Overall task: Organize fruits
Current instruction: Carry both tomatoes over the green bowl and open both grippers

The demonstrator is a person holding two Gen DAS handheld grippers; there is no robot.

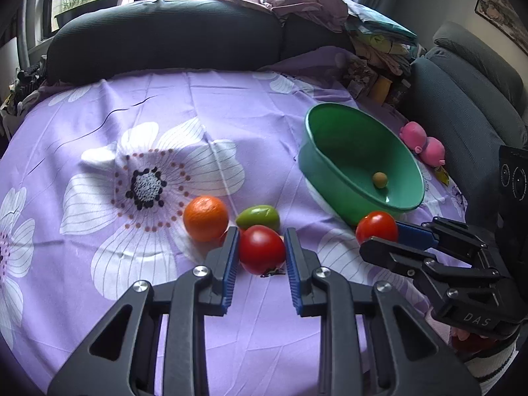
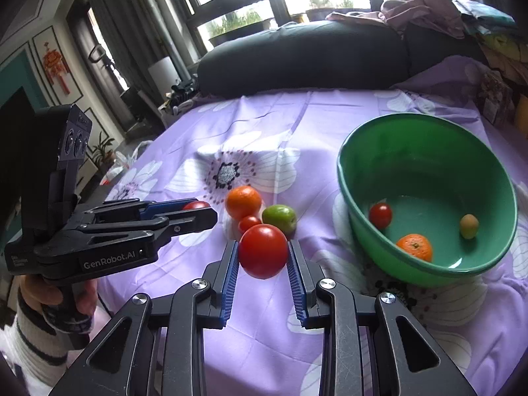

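My left gripper [image 1: 262, 241] is shut on a red tomato [image 1: 261, 254], held above the purple flowered cloth [image 1: 165, 99]. My right gripper [image 2: 263, 247] is shut on a second red tomato [image 2: 263, 255], just left of the green bowl [image 2: 412, 117]. Each gripper also shows in the other's view: the right gripper [image 1: 379, 236] with its tomato [image 1: 376, 226], the left gripper [image 2: 198, 210] with its own. On the cloth lie an orange [image 2: 243, 202], a small tomato [image 2: 249, 223] and a green fruit [image 2: 279, 217]. Inside the bowl are a small tomato [image 2: 380, 215], an orange [image 2: 414, 247] and a yellowish fruit [image 2: 469, 226].
A dark sofa back [image 1: 165, 33] borders the far edge of the cloth. Piled fabric [image 1: 307, 3] and clutter sit at the back right. Two pink toys [image 1: 424, 143] lie right of the green bowl [image 1: 330, 107]. A hand in a striped sleeve [image 2: 29, 330] holds the left gripper.
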